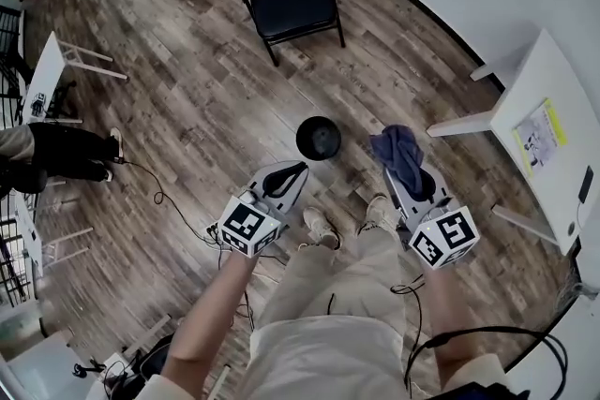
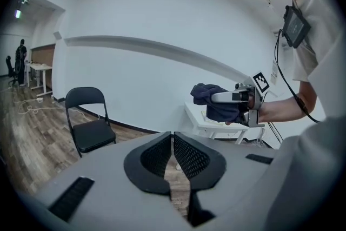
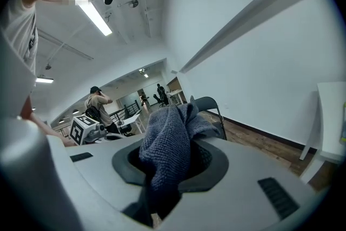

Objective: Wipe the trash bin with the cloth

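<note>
Head view. The trash bin [image 1: 319, 138], a small dark pail, stands on the wood floor [image 1: 187, 98] at frame centre, apart from both tools. The right hand-held gripper [image 1: 413, 175], lower right of the bin, pinches the blue cloth [image 1: 397, 150], which bunches loosely past its jaws. The left hand-held gripper [image 1: 285, 173], lower left of the bin, is pressed together on nothing. Likely hazards: the unsteadied bin may slide or tip under the wipe, and the loose cloth may drag out of the pinch.

The cloth [image 1: 401, 155] is dark blue; the trash bin [image 1: 319, 138] and folding chair [image 1: 291, 0] black; the floor [image 1: 187, 98] brown wood-grain planks.
</note>
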`<state>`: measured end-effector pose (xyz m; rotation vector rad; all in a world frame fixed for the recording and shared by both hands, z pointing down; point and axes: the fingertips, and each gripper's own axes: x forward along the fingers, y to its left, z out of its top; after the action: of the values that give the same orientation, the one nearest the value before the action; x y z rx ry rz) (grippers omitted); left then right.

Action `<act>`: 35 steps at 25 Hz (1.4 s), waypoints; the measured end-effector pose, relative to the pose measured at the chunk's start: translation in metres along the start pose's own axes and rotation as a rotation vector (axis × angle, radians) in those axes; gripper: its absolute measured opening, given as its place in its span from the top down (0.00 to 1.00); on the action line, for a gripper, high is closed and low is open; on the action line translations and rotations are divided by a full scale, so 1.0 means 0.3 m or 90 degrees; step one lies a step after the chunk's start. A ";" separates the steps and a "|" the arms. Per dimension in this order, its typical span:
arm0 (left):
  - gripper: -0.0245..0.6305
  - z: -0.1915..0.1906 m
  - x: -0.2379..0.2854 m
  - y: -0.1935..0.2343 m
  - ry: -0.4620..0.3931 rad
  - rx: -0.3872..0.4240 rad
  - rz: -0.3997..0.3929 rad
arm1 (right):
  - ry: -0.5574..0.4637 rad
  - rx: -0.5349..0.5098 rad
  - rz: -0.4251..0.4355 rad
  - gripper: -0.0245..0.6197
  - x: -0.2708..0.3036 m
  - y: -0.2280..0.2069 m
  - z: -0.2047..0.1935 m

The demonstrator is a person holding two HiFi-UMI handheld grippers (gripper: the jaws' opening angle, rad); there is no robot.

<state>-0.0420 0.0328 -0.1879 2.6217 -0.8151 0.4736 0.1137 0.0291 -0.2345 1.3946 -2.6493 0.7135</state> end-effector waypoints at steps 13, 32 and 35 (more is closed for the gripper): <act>0.95 -0.465 0.204 0.144 -0.006 -0.049 0.036 | 0.034 0.019 -0.007 0.79 0.209 -0.176 -0.429; 0.95 -1.254 0.656 0.414 -0.044 -0.109 0.052 | 0.062 0.028 -0.007 0.79 0.568 -0.604 -1.347; 0.95 -1.394 0.738 0.470 -0.043 -0.115 0.055 | 0.062 0.028 -0.004 0.79 0.637 -0.659 -1.494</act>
<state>-0.0403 -0.0037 0.3046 2.4554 -0.9485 0.3184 0.0889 -0.0207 0.2883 1.3411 -2.5691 0.8213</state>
